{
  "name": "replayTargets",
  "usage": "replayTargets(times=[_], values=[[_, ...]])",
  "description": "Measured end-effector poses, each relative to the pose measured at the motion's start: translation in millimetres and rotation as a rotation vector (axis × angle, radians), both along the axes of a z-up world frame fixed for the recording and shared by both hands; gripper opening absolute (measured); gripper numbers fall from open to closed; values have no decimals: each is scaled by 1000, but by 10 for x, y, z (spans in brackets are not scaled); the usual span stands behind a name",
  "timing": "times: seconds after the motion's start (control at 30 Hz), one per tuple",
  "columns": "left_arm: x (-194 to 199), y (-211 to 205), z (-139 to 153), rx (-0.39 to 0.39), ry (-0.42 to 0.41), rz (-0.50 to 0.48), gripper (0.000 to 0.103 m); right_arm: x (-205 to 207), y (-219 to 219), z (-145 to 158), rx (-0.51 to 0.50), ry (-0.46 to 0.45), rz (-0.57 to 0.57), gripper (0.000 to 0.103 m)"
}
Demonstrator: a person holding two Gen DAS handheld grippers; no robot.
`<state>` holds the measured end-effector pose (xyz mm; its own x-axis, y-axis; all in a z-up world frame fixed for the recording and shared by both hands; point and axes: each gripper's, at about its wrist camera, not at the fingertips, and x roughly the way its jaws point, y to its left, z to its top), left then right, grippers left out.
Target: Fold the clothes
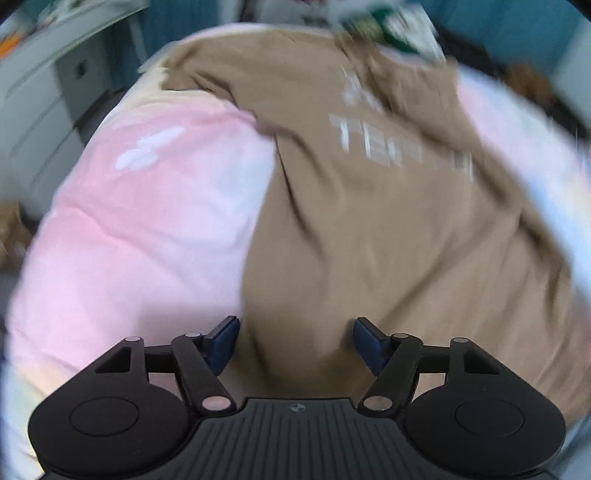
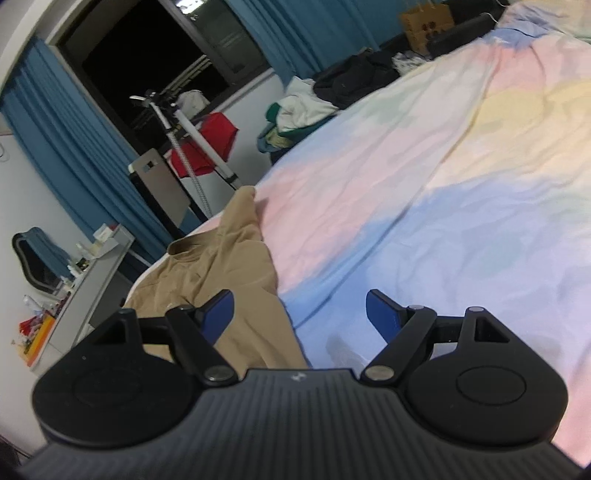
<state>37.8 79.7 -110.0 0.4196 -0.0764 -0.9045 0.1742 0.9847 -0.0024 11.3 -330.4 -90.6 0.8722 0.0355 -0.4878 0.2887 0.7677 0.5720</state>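
Observation:
A tan shirt (image 1: 369, 206) with pale lettering lies spread on the pastel bedspread (image 1: 140, 206); the left wrist view is blurred. My left gripper (image 1: 296, 325) hangs over the shirt's near part, its blue pads wide apart with nothing between them. In the right wrist view the same tan shirt (image 2: 221, 266) lies crumpled at the bed's left edge. My right gripper (image 2: 300, 306) stands open above the line where the shirt meets the bedspread (image 2: 443, 192), holding nothing.
A pile of clothes (image 2: 295, 118) sits at the bed's far edge, beside dark bags (image 2: 354, 77). A drying rack with red garments (image 2: 210, 144) stands by the blue curtains. A grey dresser (image 2: 92, 280) with small items stands left of the bed. A cardboard box (image 2: 424, 22) sits far back.

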Motion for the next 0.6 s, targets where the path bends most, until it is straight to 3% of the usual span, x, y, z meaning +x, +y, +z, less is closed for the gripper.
replayTargets(times=[0.1,0.17,0.27,0.43,0.6], values=[[-108,-5,36,83,43,-36,71,-186,-28,55,0,12,-10,80],[-204,-32,143,143,7,-77,69,-315,-37,91,11,12,-6,80],[-407,-54,370,139,-72,-109,69,-483,-28,149,4,-11,17,80],[-630,-261,673,-75,-181,-89,72,-538,14,121,-10,-1,54,80],[-667,-1049,600,-310,-206,-152,72,-505,20,97,-47,1,37,80]])
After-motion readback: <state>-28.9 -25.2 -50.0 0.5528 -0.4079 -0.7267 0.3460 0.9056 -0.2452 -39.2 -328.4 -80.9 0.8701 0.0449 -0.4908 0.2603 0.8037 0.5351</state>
